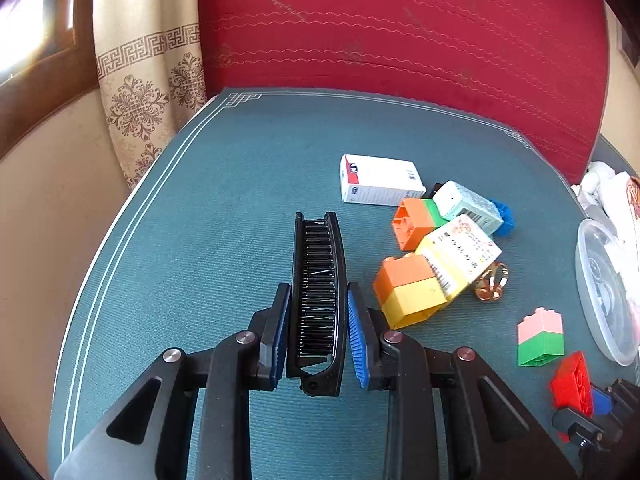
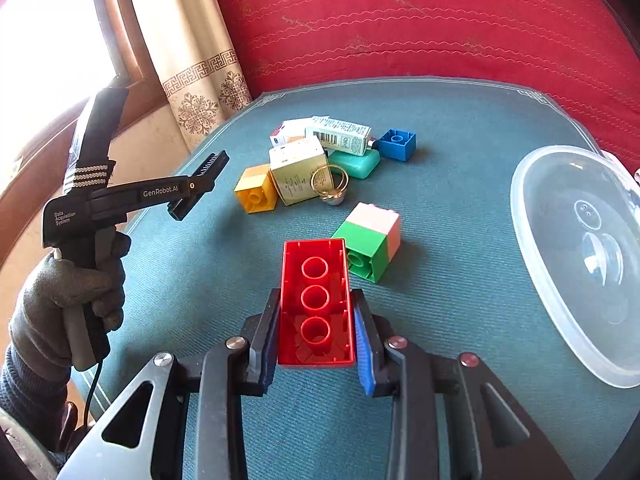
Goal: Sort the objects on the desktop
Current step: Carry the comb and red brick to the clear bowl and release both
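1. Firstly, the surface is a teal mat (image 2: pixel 460 184) with thin white border lines; behind it, at 12 o'clock, lies a red stitched cushion (image 2: pixel 420 20), and at 10 o'clock hangs a beige patterned curtain (image 2: pixel 192 80) beside a wooden window frame.
2. The left gripper (image 1: pixel 318 332) is clenched on a black folding comb (image 1: pixel 318 280), which is held above the mat; a gloved hand (image 2: pixel 72 300) carries this gripper.
3. The right gripper (image 2: pixel 316 332) is clenched on one red brick (image 2: pixel 316 304), with its hollow underside showing.
4. At 12 o'clock from the red brick is a heap: three small cartons (image 2: pixel 340 136), one yellow-and-orange block (image 2: pixel 256 192), one more orange-and-green block (image 1: pixel 416 220), one blue block (image 2: pixel 396 144), one green soap-like piece (image 2: pixel 356 164) and one gold ring (image 2: pixel 330 184).
5. One pink-and-green block (image 2: pixel 368 240) stands apart, at 1 o'clock, just beside the red brick.
6. One clear plastic container (image 2: pixel 560 280) lies at 3 o'clock on the mat edge.
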A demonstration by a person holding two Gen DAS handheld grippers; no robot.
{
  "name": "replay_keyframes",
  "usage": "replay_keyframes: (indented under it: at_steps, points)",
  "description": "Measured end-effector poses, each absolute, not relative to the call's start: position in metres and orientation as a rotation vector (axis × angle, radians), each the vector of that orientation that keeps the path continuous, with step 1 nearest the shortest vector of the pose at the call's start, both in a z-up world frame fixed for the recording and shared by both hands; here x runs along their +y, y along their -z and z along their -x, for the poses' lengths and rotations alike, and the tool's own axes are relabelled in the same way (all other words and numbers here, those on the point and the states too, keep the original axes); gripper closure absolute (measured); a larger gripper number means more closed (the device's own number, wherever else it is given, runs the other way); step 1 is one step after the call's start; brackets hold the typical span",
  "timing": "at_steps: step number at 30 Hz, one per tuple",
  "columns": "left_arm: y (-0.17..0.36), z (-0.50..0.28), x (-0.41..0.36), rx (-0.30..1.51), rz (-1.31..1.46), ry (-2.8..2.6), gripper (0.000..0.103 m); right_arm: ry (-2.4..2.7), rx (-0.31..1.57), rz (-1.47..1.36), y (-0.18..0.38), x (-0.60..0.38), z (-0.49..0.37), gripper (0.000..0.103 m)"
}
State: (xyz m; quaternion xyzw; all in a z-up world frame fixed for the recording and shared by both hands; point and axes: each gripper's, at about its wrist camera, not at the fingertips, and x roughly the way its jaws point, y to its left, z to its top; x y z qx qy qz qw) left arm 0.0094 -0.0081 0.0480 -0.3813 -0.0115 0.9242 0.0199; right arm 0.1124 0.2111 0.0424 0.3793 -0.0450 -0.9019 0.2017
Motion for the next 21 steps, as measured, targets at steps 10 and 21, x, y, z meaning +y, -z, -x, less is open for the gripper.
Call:
replay_keyframes:
  at_steps: [10,21]
  points:
    - [-0.069,-0.018,0.05,0.067,1.087,-2.757,0.074,2.662,-0.198,-0.992,-0.066,0.26,-0.115,0.068]
    - [-0.073,-0.022,0.122,0.168,1.054,-2.62,0.074,2.839,-0.28,-0.98,-0.075,0.328,-0.125,0.068]
